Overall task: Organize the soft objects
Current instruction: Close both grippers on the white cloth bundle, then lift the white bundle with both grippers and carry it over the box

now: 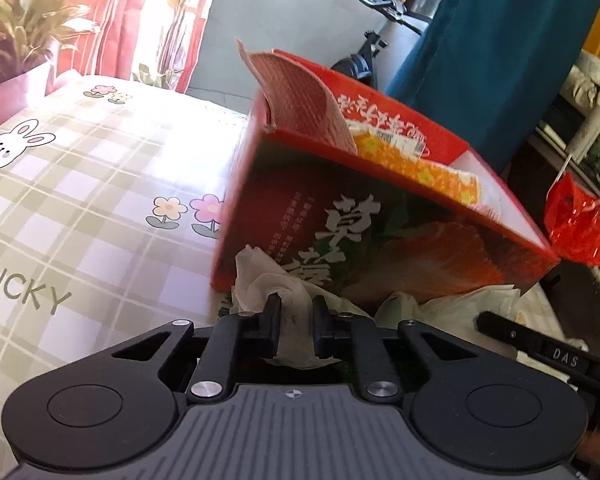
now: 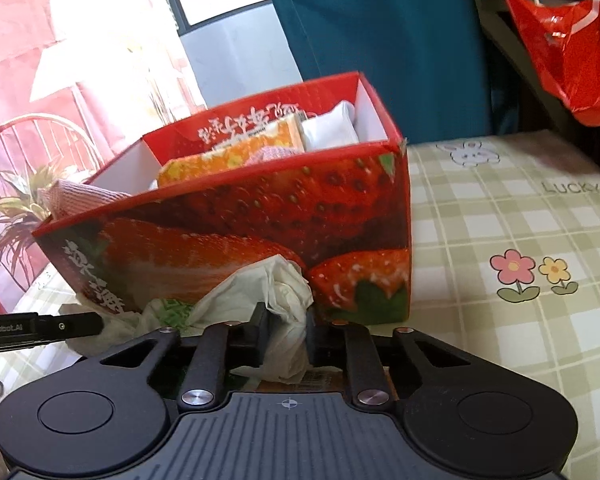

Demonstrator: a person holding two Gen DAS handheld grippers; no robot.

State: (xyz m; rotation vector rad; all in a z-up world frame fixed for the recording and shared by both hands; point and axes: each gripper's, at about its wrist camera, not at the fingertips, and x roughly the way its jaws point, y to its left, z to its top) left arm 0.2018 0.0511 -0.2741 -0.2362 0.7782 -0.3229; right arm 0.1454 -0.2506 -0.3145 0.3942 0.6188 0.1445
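Observation:
A crumpled pale plastic bag [image 1: 260, 280] lies on the table in front of the red strawberry-print box [image 1: 380, 224]. My left gripper [image 1: 296, 308] is shut on one end of the bag. In the right wrist view my right gripper [image 2: 286, 316] is shut on the other end of the same bag [image 2: 276, 284], just in front of the box [image 2: 260, 232]. The box holds a pink waffle cloth [image 1: 300, 92], an orange flowered pack [image 1: 416, 164] and a white soft pack [image 2: 332, 128]. The right gripper's finger [image 1: 540, 344] shows at the lower right of the left wrist view.
The table wears a checked cloth with flowers and rabbits [image 1: 80, 184]. A potted plant [image 1: 16, 40] stands at its far left corner. A red plastic bag [image 2: 568, 52] hangs to the right, beside a teal curtain [image 2: 380, 40]. A red chair [image 2: 28, 144] stands behind the box.

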